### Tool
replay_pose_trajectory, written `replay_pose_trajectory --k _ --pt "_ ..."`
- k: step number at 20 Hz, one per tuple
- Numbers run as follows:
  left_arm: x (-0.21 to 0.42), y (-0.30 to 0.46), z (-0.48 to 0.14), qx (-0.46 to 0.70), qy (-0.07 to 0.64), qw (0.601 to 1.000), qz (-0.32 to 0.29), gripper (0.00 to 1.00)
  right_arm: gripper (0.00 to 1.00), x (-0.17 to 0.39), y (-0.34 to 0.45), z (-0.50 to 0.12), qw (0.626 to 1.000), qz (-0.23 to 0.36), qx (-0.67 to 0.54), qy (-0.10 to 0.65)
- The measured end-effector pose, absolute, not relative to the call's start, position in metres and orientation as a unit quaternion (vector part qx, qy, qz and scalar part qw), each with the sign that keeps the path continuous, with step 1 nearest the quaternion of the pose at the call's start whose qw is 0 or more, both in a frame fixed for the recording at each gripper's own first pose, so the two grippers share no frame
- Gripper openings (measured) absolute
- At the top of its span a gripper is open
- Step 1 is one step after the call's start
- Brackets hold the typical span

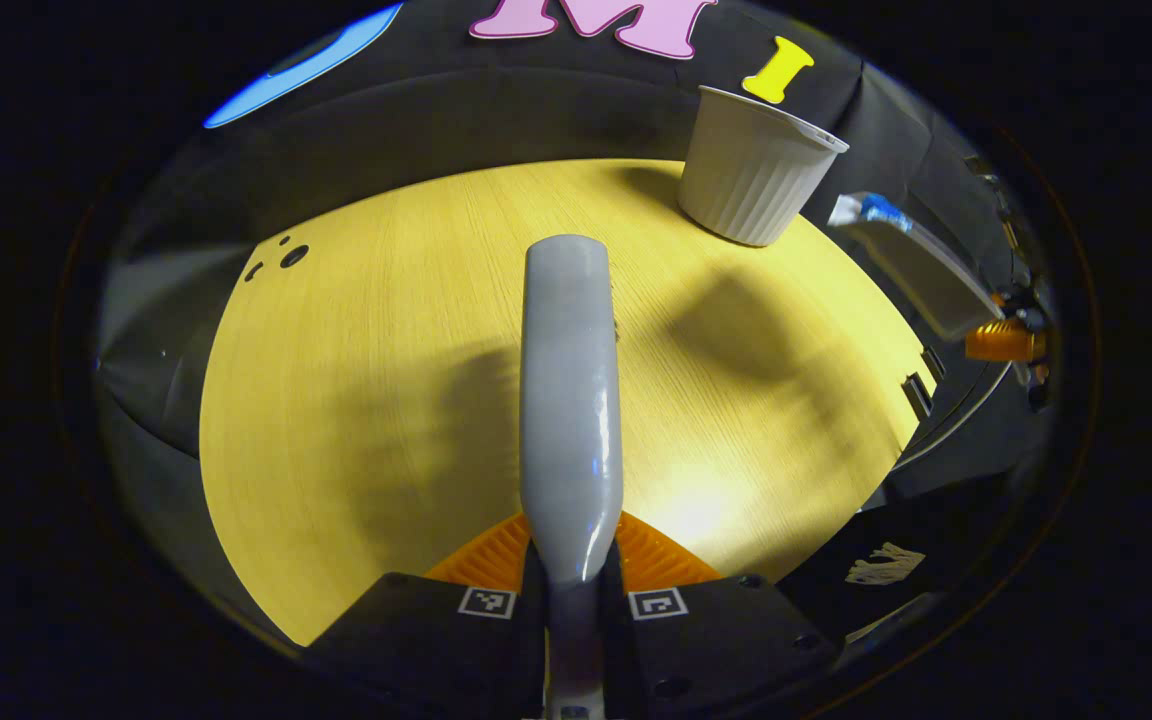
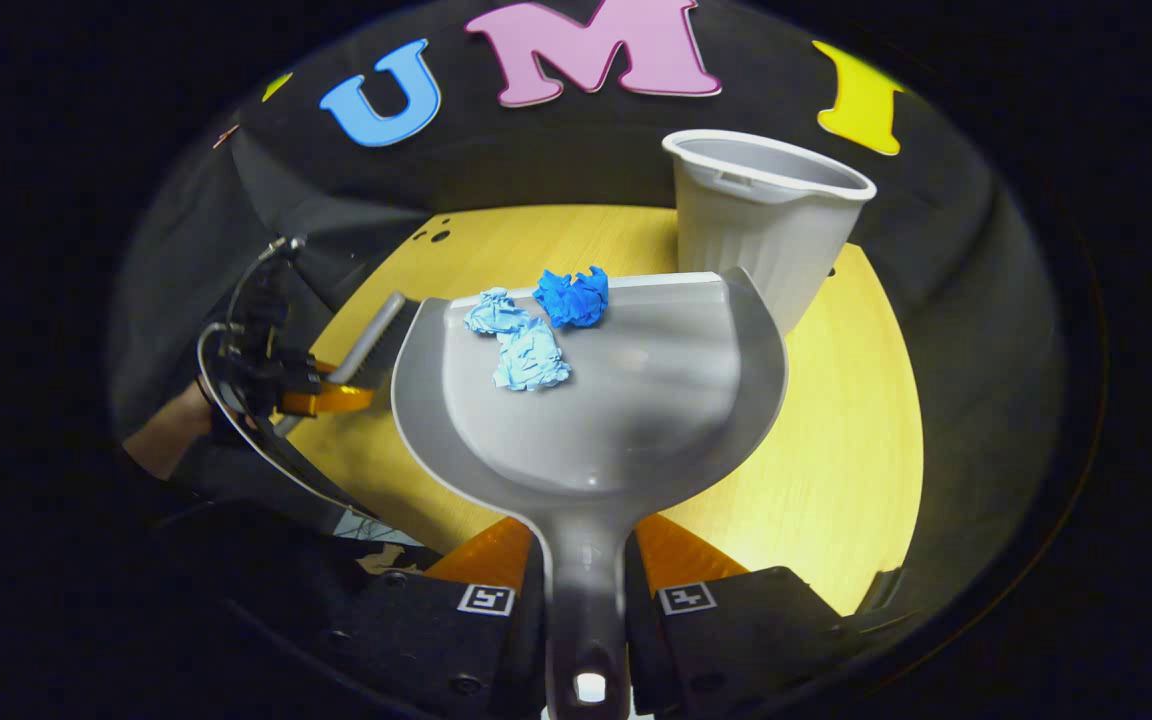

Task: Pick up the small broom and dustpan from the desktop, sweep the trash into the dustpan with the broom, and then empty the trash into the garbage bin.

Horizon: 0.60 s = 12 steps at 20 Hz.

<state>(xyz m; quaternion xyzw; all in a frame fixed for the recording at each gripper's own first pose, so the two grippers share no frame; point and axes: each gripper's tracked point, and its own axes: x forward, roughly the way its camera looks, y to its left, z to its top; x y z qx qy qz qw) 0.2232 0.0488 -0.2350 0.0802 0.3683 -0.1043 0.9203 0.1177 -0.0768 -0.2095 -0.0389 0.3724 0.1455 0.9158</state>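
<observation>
- Nearest us, the right gripper (image 2: 584, 600) was clamped on the dustpan (image 2: 626, 400) handle; three paper scraps (image 2: 533, 330) lay at its front lip.
- The garbage bin (image 2: 761, 225) stood just beyond that lip, slightly right.
- The left gripper (image 1: 571, 590) pinched the broom (image 1: 569, 400), left of the bin.

Black gripper bodies (image 2: 576, 610), square markers, perhaps cables.

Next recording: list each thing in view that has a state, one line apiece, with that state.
Left gripper: shut on the grey plastic broom handle, held above the table.
Right gripper: shut on the grey plastic dustpan's handle.
Grey plastic dustpan: lifted off the table, loaded.
Three crumpled blue paper scraps: lying in the dustpan near its front edge.
White ribbed garbage bin: upright, open-topped, just beyond the dustpan.
Yellow wooden table: swept.
</observation>
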Motion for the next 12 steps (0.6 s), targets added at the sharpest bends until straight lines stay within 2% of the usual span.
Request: replay_pose_trajectory --k 3,5,6,7,12 --pt "0.218 0.048 -0.231 0.069 0.368 0.921 -0.107 0.24 0.37 0.113 -0.081 -0.176 0.915 0.150 -0.019 0.373" --pt "0.214 0.049 -0.234 0.055 0.373 0.920 -0.108 0.27 0.37 0.111 -0.091 -0.130 0.919 0.150 -0.017 0.364" --pt "0.210 0.047 -0.237 0.050 0.377 0.919 -0.106 0.24 0.37 0.116 -0.093 -0.114 0.923 0.149 -0.014 0.355" --pt "0.207 0.047 -0.240 0.046 0.380 0.918 -0.102 0.27 0.37 0.122 -0.095 -0.098 0.927 0.147 -0.008 0.345" --pt "0.192 0.066 -0.247 0.026 0.386 0.919 -0.073 0.27 0.37 0.163 -0.124 -0.037 0.939 0.128 0.009 0.318"
